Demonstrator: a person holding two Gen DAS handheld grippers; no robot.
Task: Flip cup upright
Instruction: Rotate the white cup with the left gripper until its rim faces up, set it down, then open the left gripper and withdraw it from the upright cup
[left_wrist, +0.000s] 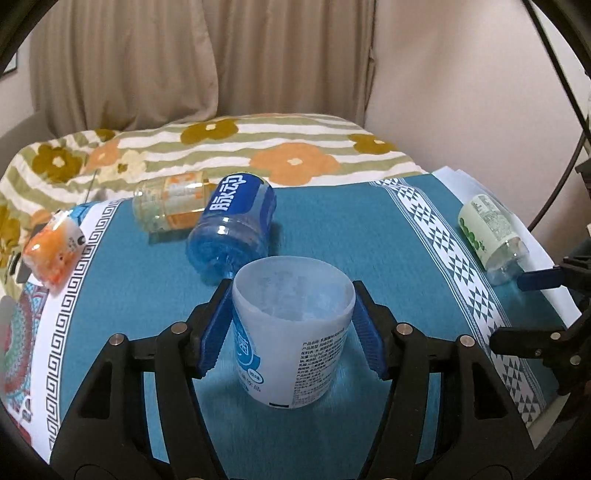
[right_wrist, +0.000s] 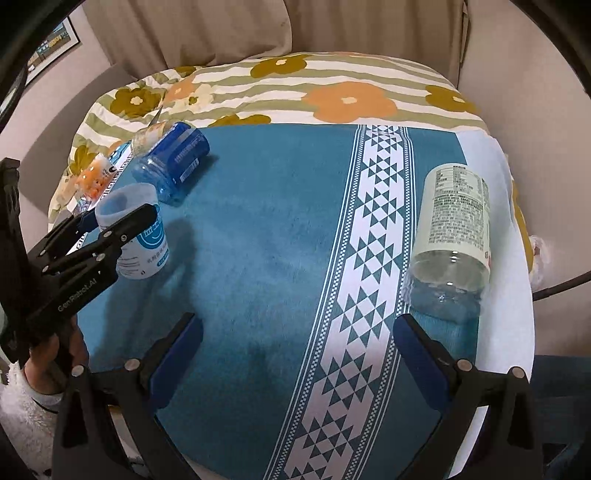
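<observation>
My left gripper (left_wrist: 293, 325) clamps the cup (left_wrist: 291, 332) between its jaws, mouth up, base on or just above the teal cloth (left_wrist: 351, 229); I cannot tell which. Releasing early could tip it. The blue bottle (left_wrist: 232, 229) lies just beyond the jaws, crowding any forward push. My right gripper (right_wrist: 295, 354) hangs wide, empty, with a clear bottle (right_wrist: 452, 240) just beyond its right jaw.

Supporting surface: a teal woven cloth with white patterned bands (right_wrist: 280, 258) over a table. Standing on it, mouth up, a translucent white plastic cup with blue label (left_wrist: 291, 332). Lying on their sides: a blue plastic bottle (left_wrist: 236, 225), touching a clear orange-labelled bottle (left_wrist: 173, 203) behind it, and a pale green-labelled clear bottle (right_wrist: 452, 240) at the right edge. A small orange packet (left_wrist: 53, 251) rests at the left border.
</observation>
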